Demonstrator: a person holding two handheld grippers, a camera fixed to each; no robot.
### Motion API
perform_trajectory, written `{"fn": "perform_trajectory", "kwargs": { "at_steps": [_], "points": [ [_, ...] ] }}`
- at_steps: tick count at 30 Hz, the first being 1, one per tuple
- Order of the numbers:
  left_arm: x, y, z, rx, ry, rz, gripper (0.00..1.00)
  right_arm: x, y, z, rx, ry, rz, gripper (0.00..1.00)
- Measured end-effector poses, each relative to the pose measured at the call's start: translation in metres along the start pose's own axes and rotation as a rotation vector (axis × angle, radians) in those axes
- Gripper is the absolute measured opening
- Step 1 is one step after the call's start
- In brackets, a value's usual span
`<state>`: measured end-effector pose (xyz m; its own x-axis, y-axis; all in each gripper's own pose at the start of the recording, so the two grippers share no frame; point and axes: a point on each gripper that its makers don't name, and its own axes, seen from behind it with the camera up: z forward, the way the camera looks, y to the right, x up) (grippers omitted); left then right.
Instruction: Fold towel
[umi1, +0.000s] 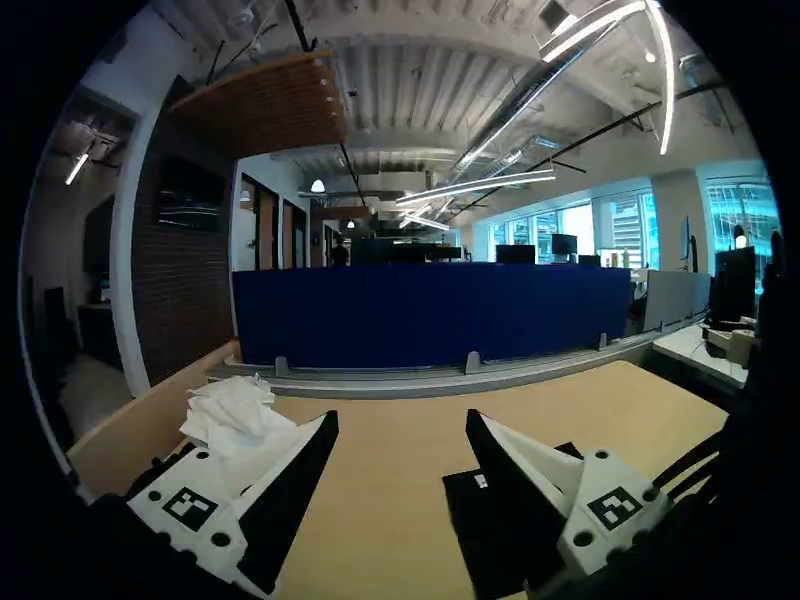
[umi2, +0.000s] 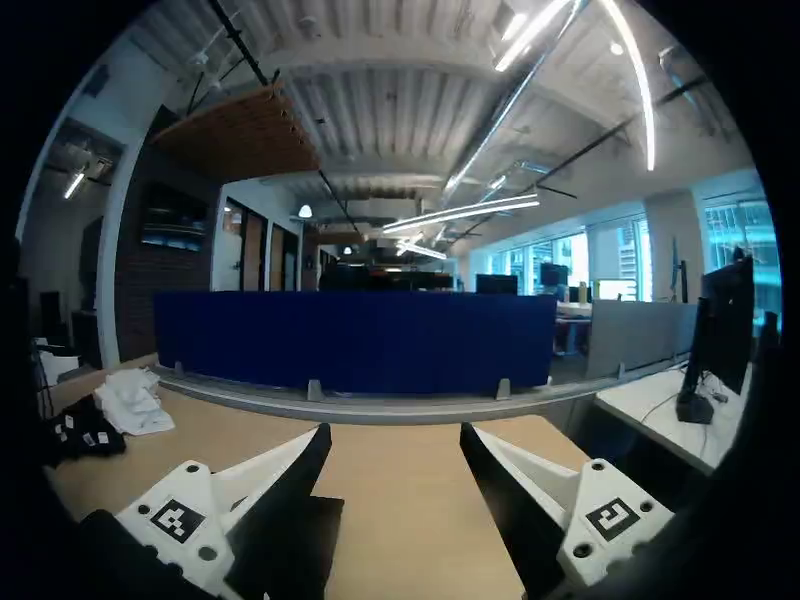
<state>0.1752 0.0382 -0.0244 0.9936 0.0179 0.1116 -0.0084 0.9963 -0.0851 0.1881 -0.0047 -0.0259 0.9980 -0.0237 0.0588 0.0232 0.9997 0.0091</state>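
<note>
On the wooden desk (umi1: 600, 400), a crumpled white towel (umi1: 232, 410); left tongs (umi1: 400, 418) and right tongs (umi2: 395, 432) both agape, empty.

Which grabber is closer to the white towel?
The left gripper: the crumpled white towel lies right beside it. From the right gripper the towel sits far off across the table.

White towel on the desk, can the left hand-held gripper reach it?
Probably yes: the left hand-held gripper is open and the white towel lies crumpled just ahead, off to one side, nothing between them.
</note>
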Motion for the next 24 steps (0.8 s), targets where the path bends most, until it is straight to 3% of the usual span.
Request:
{"fn": "perform_trajectory", "kwargs": {
  "at_steps": [5, 14, 24],
  "points": [
    [0.000, 0.013, -0.004, -0.049, -0.045, 0.025, 0.95, 0.002, -0.008, 0.000, 0.045, -0.036, -0.015, 1.00],
    [-0.019, 0.035, -0.006, -0.143, -0.138, 0.117, 0.94, -0.013, -0.039, 0.000, 0.174, -0.143, -0.078, 1.00],
    [-0.037, 0.048, -0.007, -0.217, -0.204, 0.122, 0.95, -0.040, -0.076, -0.005, 0.308, -0.265, -0.164, 1.00]
  ]
}}
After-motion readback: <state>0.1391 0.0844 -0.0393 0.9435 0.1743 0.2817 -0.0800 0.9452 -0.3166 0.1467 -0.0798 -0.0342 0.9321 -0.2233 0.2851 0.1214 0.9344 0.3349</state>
